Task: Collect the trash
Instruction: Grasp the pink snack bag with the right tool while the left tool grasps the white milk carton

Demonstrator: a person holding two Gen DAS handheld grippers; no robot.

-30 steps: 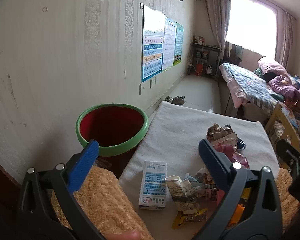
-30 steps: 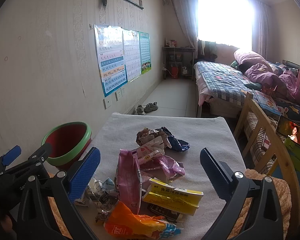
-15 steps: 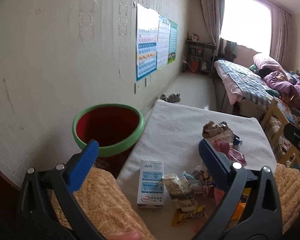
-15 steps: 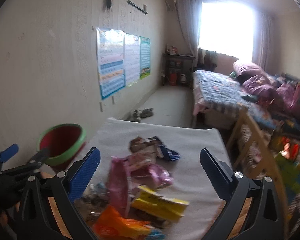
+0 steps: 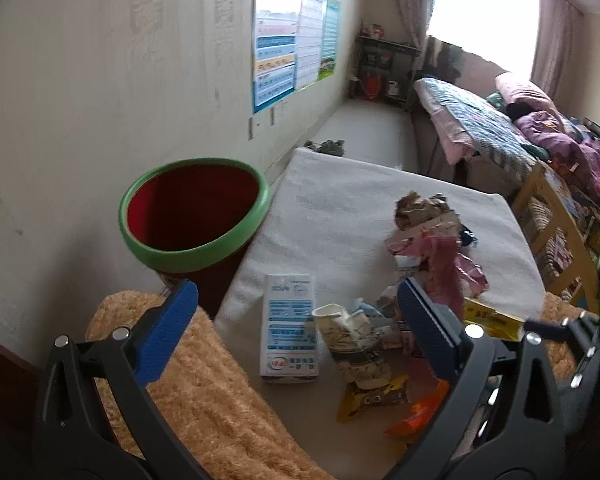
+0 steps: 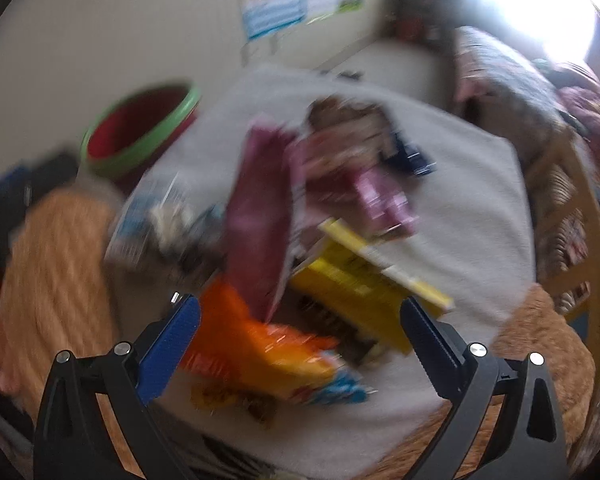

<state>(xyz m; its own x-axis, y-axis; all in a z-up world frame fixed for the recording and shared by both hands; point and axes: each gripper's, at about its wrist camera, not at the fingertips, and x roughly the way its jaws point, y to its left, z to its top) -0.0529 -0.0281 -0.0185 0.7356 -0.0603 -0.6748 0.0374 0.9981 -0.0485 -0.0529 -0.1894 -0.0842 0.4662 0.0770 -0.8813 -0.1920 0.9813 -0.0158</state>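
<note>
Orange wrapper (image 6: 256, 344) lies between the right tool's (image 6: 300, 320) spread fingers; left tool (image 5: 296, 316) likewise released, empty

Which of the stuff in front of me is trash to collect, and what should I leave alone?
For the job:
milk carton
crumpled paper cup
orange snack bag
yellow box
pink wrapper
red bin

Leave alone:
white cloth
tan fleece
wall posters
bed

The right wrist view is smeared throughout: the orange wrapper (image 6: 256, 344) and yellow box (image 6: 352, 280) at lower centre show no readable print. In the left wrist view, the right finger (image 5: 428, 328) hides part of the trash pile (image 5: 380, 332), and the frame's bottom edge cuts off the tan fleece (image 5: 204, 400).
</note>
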